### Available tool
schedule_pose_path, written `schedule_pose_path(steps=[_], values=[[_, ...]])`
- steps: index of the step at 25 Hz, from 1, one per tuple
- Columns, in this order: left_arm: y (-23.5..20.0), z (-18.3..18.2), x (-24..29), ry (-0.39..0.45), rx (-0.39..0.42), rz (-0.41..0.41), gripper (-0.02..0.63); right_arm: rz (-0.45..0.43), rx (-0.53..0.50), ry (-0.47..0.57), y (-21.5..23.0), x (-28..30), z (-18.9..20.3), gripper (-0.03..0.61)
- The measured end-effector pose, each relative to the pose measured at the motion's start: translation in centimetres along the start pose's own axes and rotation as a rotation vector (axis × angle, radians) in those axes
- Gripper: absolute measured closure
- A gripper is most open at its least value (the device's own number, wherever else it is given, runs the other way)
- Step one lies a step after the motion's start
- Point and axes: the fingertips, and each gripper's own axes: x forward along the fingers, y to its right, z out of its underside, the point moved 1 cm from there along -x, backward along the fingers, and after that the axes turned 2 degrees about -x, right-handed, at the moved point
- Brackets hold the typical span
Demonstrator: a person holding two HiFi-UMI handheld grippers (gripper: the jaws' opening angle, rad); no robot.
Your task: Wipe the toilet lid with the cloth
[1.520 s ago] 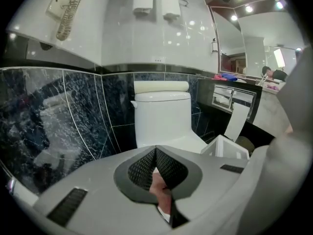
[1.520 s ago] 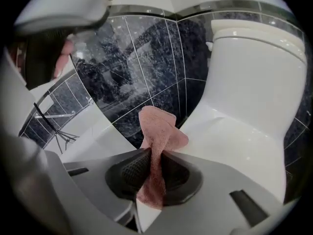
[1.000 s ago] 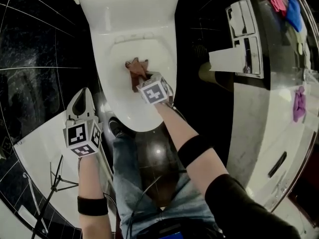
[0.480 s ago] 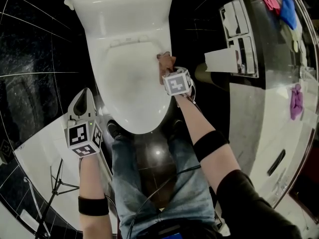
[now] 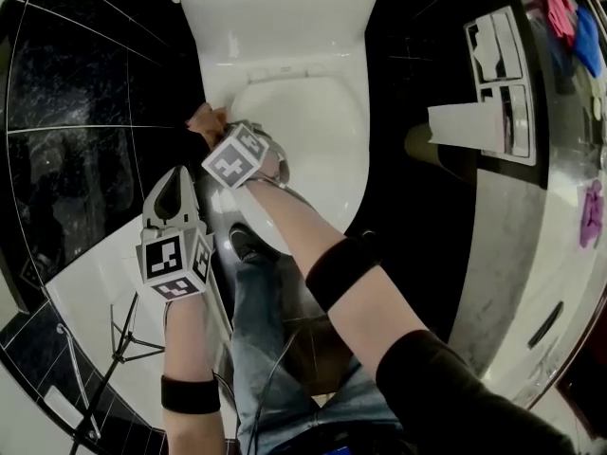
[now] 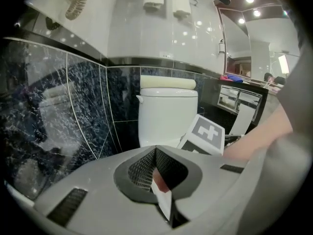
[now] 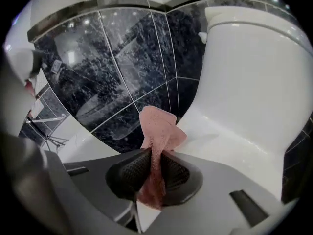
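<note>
The white toilet [image 5: 285, 27] stands at the top of the head view with its lid [image 5: 318, 131] down. My right gripper [image 5: 214, 133] is at the lid's left edge, shut on a pink cloth [image 5: 205, 119]. In the right gripper view the cloth [image 7: 157, 131] is pinched between the jaws of my right gripper [image 7: 154, 169] and bunches up beside the lid [image 7: 244, 141]. My left gripper [image 5: 171, 183] hangs to the left of the bowl, shut and holding nothing. The left gripper view has my left gripper [image 6: 155, 169] facing the tank [image 6: 168, 116].
Black marbled tiles [image 5: 85, 83] surround the toilet. A wall-mounted holder [image 5: 500, 60] with white paper [image 5: 462, 121] is at the right, beside a counter [image 5: 531, 254] with coloured cloths [image 5: 569, 12]. A tripod [image 5: 114, 344] stands at the lower left. The person's jeans [image 5: 275, 349] are below the bowl.
The right gripper swept the cloth from the middle of the lid to its right edge, then across to its left edge. The left gripper stayed put.
</note>
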Motion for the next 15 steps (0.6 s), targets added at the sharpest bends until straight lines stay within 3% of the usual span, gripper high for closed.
schedule_pose_path(steps=[4,10,15], values=[[-1.0,0.4,0.3,-0.006,-0.003,-0.005,0.614,0.023,0.072,-0.015,2.4,0.6,3.0,0.499],[0.5,0.2,1.1,-0.001,-0.016,0.013,0.614,0.241,0.150,-0.024,13.3,-7.6,9.6,0.499],[2.8,-0.6,1.9,0.016,-0.017,0.039,0.614,0.352,0.245,-0.051,20.4,-12.7,15.9,0.499]])
